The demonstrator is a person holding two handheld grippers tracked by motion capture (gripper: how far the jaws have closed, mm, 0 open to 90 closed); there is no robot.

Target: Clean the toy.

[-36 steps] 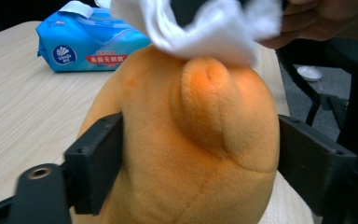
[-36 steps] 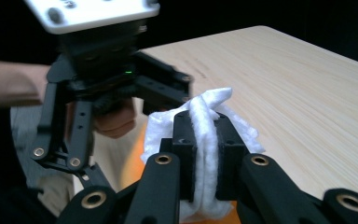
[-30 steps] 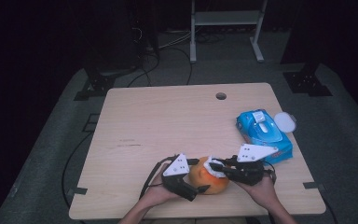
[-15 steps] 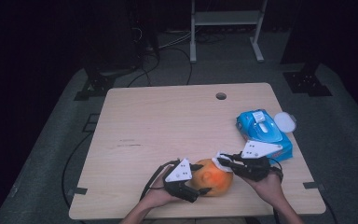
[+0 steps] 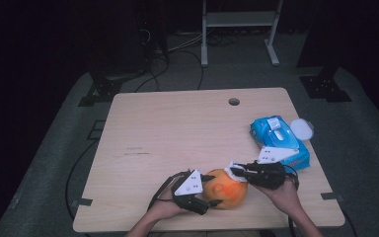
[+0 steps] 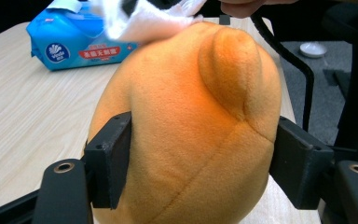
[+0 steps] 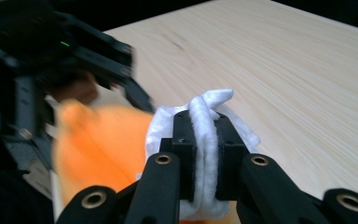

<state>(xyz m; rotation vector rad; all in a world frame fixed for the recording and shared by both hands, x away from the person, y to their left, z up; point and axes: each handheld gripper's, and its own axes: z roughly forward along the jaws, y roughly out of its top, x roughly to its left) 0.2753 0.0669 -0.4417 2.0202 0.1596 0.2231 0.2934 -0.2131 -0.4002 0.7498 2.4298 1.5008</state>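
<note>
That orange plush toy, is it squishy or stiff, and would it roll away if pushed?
The orange plush toy looks soft: fuzzy fabric with stitched seams, so it probably gives under the left gripper, whose jaws have just been closing and press its sides. Its rounded shape might wobble, but the nap likely stops it rolling or slipping.

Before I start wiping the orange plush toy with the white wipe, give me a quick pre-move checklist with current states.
1. Left hand-held gripper clamps the orange plush toy: ok, its jaws have just been closing and both pads press its sides.
2. Right hand-held gripper holds the white wipe: ok, shut on it.
3. Wipe touches the toy's top: ok in the left gripper view.
4. Toy rests on the table: ok.
5. Blue wipes pack clear of the toy: ok.
6. Wipe is damp: cannot tell.
</note>
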